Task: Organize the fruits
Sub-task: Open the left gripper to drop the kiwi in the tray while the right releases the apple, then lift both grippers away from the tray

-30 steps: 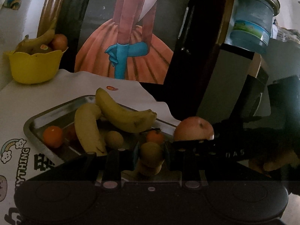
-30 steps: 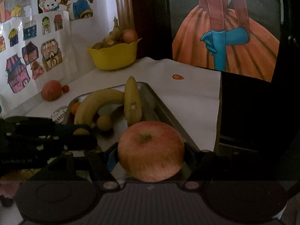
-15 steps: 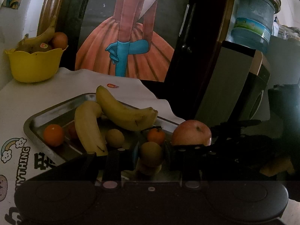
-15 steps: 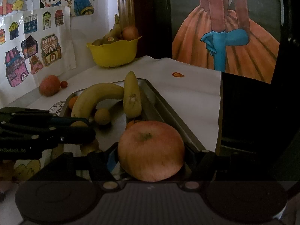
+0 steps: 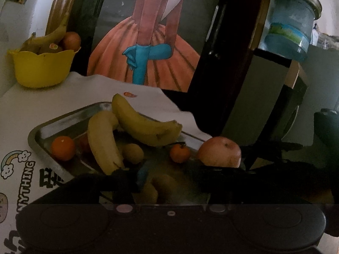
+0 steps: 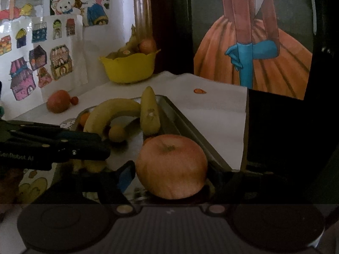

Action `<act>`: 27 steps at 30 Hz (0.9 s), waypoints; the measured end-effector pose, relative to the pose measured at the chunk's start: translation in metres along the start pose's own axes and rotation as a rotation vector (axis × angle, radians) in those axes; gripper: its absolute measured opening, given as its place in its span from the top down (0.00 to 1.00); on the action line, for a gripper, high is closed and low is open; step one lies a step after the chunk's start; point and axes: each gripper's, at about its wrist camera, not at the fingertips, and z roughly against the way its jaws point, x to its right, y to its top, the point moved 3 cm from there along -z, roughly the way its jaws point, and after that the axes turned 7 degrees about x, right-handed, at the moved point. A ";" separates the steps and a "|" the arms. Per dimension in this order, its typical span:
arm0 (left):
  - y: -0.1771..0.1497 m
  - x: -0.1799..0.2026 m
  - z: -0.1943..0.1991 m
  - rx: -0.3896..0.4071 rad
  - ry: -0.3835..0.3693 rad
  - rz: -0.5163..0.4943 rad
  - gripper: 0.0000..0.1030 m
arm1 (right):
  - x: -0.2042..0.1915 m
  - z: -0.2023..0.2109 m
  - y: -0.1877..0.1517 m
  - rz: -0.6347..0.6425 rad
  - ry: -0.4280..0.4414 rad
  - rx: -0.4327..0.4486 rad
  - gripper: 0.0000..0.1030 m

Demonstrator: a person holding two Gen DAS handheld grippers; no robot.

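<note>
A steel tray (image 5: 63, 118) (image 6: 190, 133) holds two bananas (image 5: 146, 124) (image 6: 112, 112), small oranges (image 5: 62, 148), a brownish round fruit (image 5: 132, 153) and a tangerine (image 5: 180, 152). My left gripper (image 5: 169, 182) has its jaws wide apart over the tray's near end, with small brown fruits (image 5: 167, 185) lying loose between them. My right gripper (image 6: 169, 173) has also spread its jaws; the red apple (image 6: 171, 166) (image 5: 219, 152) rests in the tray against the right finger, clear of the left one.
A yellow bowl (image 5: 42, 67) (image 6: 129, 67) of fruit stands at the back left. A red fruit (image 6: 58, 101) with a small one beside it lies by the wall. A water bottle (image 5: 290, 21) stands on a dispenser at right. The table's right edge is near the tray.
Both grippers came down to the tray's near end and opened. The left one released the small brown fruit; the right one released the apple into the tray.
</note>
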 end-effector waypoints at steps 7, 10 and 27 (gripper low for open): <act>0.008 0.005 0.021 0.128 -0.005 -0.028 0.06 | 0.000 0.029 0.001 -0.019 -0.017 0.099 0.04; 0.015 0.006 0.038 0.185 0.045 -0.005 0.01 | -0.001 0.048 0.002 -0.030 -0.021 0.136 0.00; -0.014 0.077 0.183 0.192 0.388 0.003 0.01 | -0.061 0.163 -0.024 -0.004 -0.007 0.175 0.00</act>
